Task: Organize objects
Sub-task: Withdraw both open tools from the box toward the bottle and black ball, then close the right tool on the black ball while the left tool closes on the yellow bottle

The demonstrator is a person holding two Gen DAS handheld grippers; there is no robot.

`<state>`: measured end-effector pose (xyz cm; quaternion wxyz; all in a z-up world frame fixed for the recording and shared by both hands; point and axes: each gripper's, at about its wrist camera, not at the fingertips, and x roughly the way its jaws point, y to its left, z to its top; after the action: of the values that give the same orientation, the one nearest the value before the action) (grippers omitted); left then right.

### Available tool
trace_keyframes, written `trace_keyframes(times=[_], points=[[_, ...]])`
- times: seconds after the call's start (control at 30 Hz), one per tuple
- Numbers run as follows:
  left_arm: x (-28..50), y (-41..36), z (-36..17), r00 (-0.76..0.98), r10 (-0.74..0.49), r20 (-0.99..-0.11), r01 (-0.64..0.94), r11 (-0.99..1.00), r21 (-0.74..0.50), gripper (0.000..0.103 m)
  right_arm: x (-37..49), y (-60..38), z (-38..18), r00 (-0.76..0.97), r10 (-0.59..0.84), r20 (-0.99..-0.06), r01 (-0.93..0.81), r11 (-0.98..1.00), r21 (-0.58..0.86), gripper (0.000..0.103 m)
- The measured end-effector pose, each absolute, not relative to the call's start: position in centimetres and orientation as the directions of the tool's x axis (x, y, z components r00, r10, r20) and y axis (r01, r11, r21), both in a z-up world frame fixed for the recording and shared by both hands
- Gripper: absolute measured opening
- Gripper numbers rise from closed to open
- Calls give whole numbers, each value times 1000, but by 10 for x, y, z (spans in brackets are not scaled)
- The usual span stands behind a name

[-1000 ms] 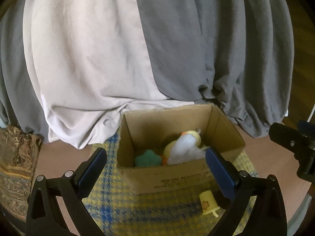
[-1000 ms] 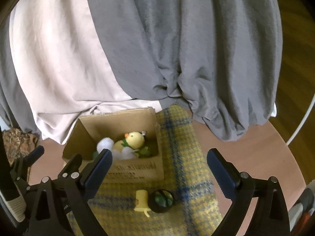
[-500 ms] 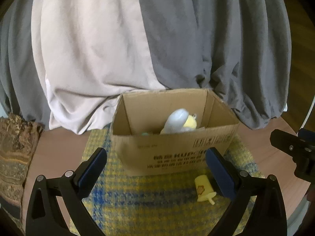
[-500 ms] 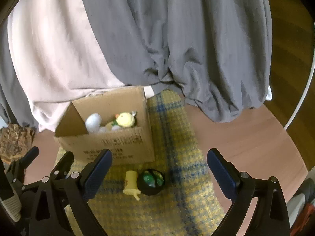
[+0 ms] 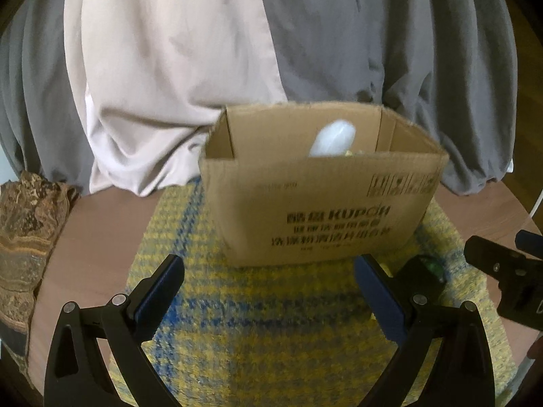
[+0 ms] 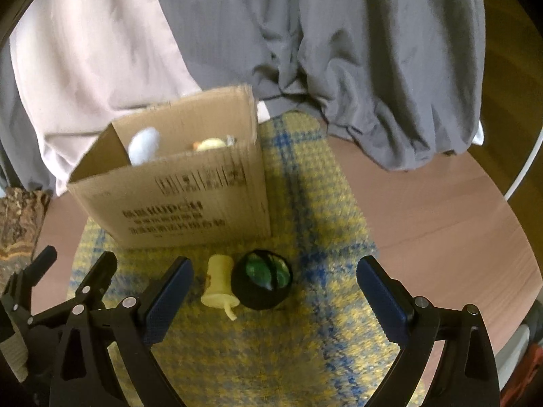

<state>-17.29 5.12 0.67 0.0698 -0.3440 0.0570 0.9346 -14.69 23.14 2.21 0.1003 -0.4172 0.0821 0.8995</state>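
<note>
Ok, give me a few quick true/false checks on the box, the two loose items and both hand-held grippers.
1. The cardboard box stands open-topped on the plaid mat. True.
2. The pale yellow toy lies inside the box. False: it lies on the mat in front of the box.
3. The black-and-green round object sits beside the yellow toy. True.
4. The right hand-held gripper is shut on the round object. False: open, holding nothing.
5. The left hand-held gripper is open. True.
</note>
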Motion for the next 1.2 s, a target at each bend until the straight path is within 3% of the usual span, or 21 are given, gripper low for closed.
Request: trace_keyframes(times=[0.73,0.83,1.0,1.2], points=[[-188,48,-43,-696,52,-716,-161,-983,85,102,-175,230,-43,-549,32,-835,-234,-965,117,95],[-189,49,-46,-694,51,-718,-162,-983,87,102,-181,227,-49,-537,15,-844,-220,-968,123,86],[-190,48,-47,-692,47,-721,-163,-982,93,102,-184,227,-56,-528,-5,-849,-216,-966,140,60],[-187,55,-47,-691,54,-721,-175,-980,95,102,-178,232,-54,-538,-5,-843,-223,-963,148,58]])
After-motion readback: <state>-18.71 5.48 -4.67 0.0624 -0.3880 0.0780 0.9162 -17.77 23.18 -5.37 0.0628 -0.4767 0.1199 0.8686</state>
